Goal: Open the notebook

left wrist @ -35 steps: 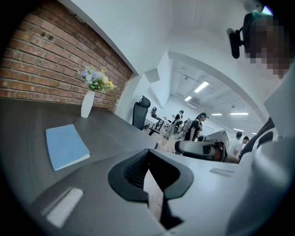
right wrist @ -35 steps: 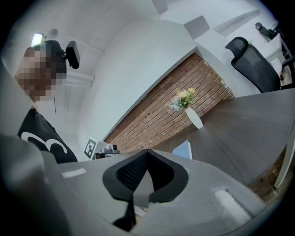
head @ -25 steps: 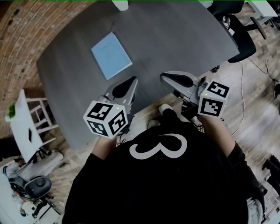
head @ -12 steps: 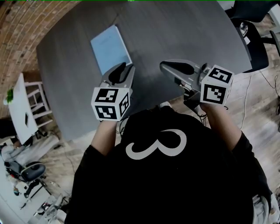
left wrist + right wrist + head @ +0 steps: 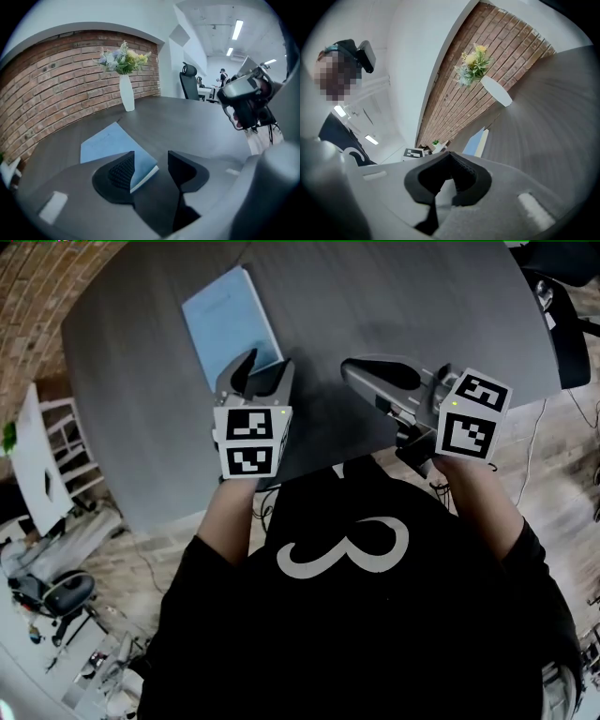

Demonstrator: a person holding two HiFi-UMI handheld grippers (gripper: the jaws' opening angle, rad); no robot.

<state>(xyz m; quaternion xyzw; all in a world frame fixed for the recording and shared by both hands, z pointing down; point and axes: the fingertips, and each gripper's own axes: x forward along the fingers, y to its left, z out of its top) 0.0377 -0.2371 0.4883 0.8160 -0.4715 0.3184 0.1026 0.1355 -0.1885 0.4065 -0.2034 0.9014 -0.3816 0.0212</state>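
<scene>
A closed light-blue notebook (image 5: 228, 320) lies flat on the dark grey table (image 5: 403, 306), at the far left. My left gripper (image 5: 258, 364) hovers at the notebook's near edge, tilted down. In the left gripper view its jaws are opening; the notebook (image 5: 110, 143) has its near corner showing in the gap, and the pads (image 5: 123, 171) are clear of it. My right gripper (image 5: 352, 371) hangs over the table to the right of the notebook, jaws shut and empty. In the right gripper view (image 5: 449, 158) the notebook (image 5: 480, 140) shows far off as a thin blue strip.
A white vase of flowers (image 5: 126, 91) stands at the table's far side by the brick wall (image 5: 56, 98). The table's near edge (image 5: 309, 470) runs just before the person's body. A black office chair (image 5: 562, 324) stands at the right, and a white stand (image 5: 47, 474) at the left.
My left gripper moved forward and down to the notebook's near edge, and its jaws went from shut to wide apart. My right gripper shifted slightly and stayed shut.
</scene>
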